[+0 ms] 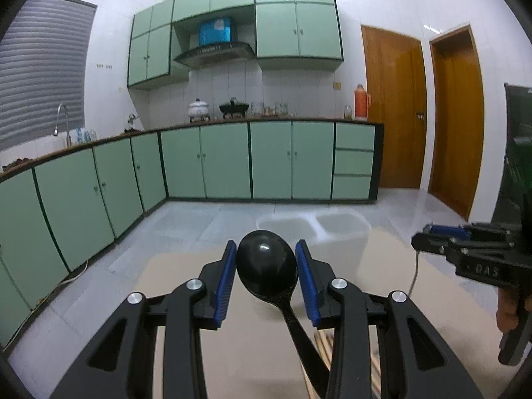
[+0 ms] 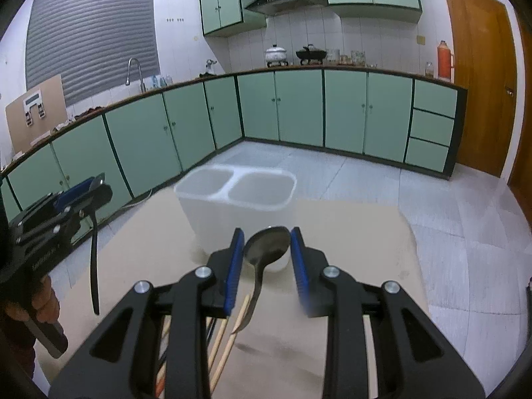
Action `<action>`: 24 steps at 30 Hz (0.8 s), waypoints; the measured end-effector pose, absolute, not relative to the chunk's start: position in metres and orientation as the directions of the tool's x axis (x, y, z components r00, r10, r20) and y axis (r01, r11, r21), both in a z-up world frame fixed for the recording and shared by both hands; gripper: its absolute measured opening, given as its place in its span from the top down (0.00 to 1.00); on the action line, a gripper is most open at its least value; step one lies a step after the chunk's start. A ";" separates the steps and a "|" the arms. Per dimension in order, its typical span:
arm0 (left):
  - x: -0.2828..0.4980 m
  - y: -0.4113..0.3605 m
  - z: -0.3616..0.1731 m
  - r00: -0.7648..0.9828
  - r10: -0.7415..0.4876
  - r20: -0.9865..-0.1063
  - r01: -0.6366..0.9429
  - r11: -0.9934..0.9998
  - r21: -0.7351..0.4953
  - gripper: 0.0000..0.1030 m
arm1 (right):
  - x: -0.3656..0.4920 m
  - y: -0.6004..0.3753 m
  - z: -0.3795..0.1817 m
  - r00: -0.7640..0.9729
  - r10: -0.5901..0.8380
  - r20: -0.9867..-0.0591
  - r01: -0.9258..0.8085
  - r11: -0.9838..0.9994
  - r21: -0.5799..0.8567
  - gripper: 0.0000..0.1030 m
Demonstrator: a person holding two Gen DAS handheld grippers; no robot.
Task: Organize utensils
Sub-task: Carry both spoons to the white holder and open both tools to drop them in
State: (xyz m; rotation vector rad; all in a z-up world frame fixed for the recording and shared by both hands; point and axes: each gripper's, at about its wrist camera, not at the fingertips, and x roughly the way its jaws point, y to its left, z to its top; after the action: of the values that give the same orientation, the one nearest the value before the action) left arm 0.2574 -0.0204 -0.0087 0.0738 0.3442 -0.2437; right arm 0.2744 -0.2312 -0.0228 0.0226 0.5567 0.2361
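My left gripper (image 1: 266, 262) is shut on a black plastic spoon (image 1: 266, 266), bowl between the blue pads, handle hanging down; it also shows in the right wrist view (image 2: 94, 232) at the left. My right gripper (image 2: 267, 256) is shut on a metal spoon (image 2: 266, 247) by its bowl, lifted above the beige table (image 2: 349, 266). It also shows in the left wrist view (image 1: 465, 242) at the right. A white two-compartment holder (image 2: 239, 199) stands on the table ahead of both grippers. Wooden chopsticks (image 2: 229, 335) lie on the table below the right gripper.
The table's far edge lies just behind the holder, with tiled floor (image 2: 449, 219) beyond. Green kitchen cabinets (image 2: 299, 106) line the far wall and left side. Wooden doors (image 1: 422, 116) are at the right.
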 end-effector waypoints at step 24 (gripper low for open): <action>0.422 -0.059 0.023 0.951 -0.193 -0.240 0.207 0.978 0.033 0.65 | 0.396 -0.237 0.030 0.869 0.216 -0.444 -0.228 0.973 0.027 0.74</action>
State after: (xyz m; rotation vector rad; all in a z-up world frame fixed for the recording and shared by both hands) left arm 0.4215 -0.0590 0.0232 0.0584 0.2383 -0.2033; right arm 0.3963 -0.2369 0.0297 -0.0263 0.4616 0.2323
